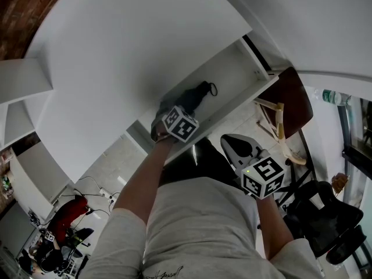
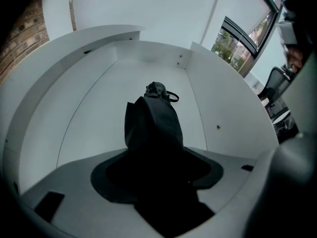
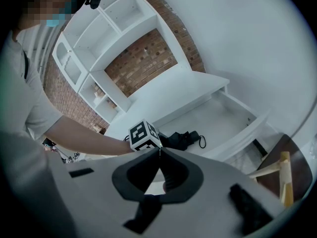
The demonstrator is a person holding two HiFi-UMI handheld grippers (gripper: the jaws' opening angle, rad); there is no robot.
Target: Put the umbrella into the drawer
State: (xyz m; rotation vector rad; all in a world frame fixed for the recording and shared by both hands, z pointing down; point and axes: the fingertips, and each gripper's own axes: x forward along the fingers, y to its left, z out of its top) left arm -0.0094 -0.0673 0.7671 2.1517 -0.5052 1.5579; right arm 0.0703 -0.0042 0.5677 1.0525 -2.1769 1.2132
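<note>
The black folded umbrella (image 1: pixel 195 97) lies inside the open white drawer (image 1: pixel 247 63), its strap end pointing deeper in. My left gripper (image 1: pixel 177 110) reaches into the drawer and is shut on the umbrella's near end. In the left gripper view the umbrella (image 2: pixel 151 123) runs out from between the jaws of the left gripper (image 2: pixel 153 157) over the drawer floor (image 2: pixel 99 123). My right gripper (image 1: pixel 235 145) hangs outside, below the drawer front. In its own view the right gripper (image 3: pixel 158 151) is shut with nothing in it, aimed at the umbrella (image 3: pixel 183 140) and the drawer (image 3: pixel 228 115).
A wooden stool frame (image 1: pixel 278 118) and a brown tabletop (image 1: pixel 296 97) stand right of the drawer. A black office chair (image 1: pixel 325 214) is at the lower right. White shelves on a brick wall (image 3: pixel 114 48) rise above the drawer unit.
</note>
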